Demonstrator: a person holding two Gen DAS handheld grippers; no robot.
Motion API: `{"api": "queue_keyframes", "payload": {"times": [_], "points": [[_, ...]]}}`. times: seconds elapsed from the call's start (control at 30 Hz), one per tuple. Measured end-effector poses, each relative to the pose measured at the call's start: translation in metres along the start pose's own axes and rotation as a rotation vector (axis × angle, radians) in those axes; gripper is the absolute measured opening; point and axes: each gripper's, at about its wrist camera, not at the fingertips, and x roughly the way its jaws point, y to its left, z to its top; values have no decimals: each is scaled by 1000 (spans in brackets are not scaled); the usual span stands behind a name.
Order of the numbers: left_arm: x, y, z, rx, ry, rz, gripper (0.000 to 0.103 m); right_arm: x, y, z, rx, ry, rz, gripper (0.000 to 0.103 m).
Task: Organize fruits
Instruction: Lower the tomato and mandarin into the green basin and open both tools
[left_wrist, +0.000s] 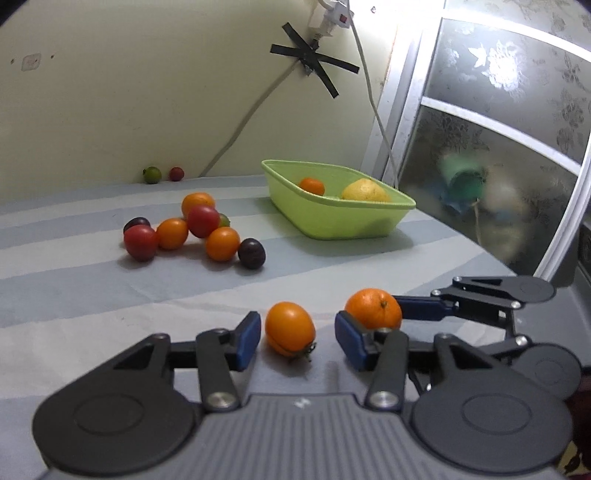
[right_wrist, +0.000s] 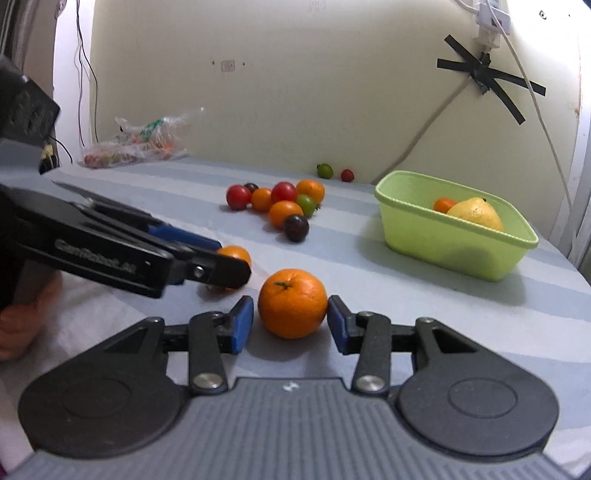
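My left gripper (left_wrist: 297, 338) is open around an orange tomato (left_wrist: 290, 328) lying on the striped cloth; neither pad touches it. My right gripper (right_wrist: 290, 321) is open around a round orange (right_wrist: 292, 302) on the cloth, its pads close to the fruit's sides. The orange also shows in the left wrist view (left_wrist: 373, 308), with the right gripper's fingers (left_wrist: 424, 306) beside it. The left gripper shows in the right wrist view (right_wrist: 221, 264), partly hiding the tomato (right_wrist: 234, 254). A green tub (left_wrist: 338, 214) (right_wrist: 454, 236) holds a lemon (right_wrist: 474, 214) and a small orange fruit (right_wrist: 443, 204).
A cluster of red, orange, green and dark tomatoes (left_wrist: 195, 232) (right_wrist: 280, 208) lies mid-table. A green fruit (right_wrist: 324, 171) and a red one (right_wrist: 347, 175) sit by the back wall. A plastic bag (right_wrist: 136, 146) lies at the far left. A window frame (left_wrist: 498, 129) bounds the table's right side.
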Motion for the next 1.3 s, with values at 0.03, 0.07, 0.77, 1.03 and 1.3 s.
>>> {"api": "queue_keyframes", "payload": {"times": [0.03, 0.07, 0.77, 1.03, 1.3], "points": [[4, -1, 0, 7, 13, 5, 41, 1, -3, 0, 11, 6, 6, 47], [6, -2, -1, 11, 19, 15, 40, 2, -5, 1, 20, 8, 14, 46], [114, -9, 134, -49, 13, -95, 31, 38, -102, 49, 89, -176, -199, 45], [126, 8, 138, -126, -2, -82, 46, 40, -109, 37, 96, -242, -200, 53], [40, 51, 126, -185, -184, -36, 47, 18, -130, 30, 246, -336, -242, 50]]}}
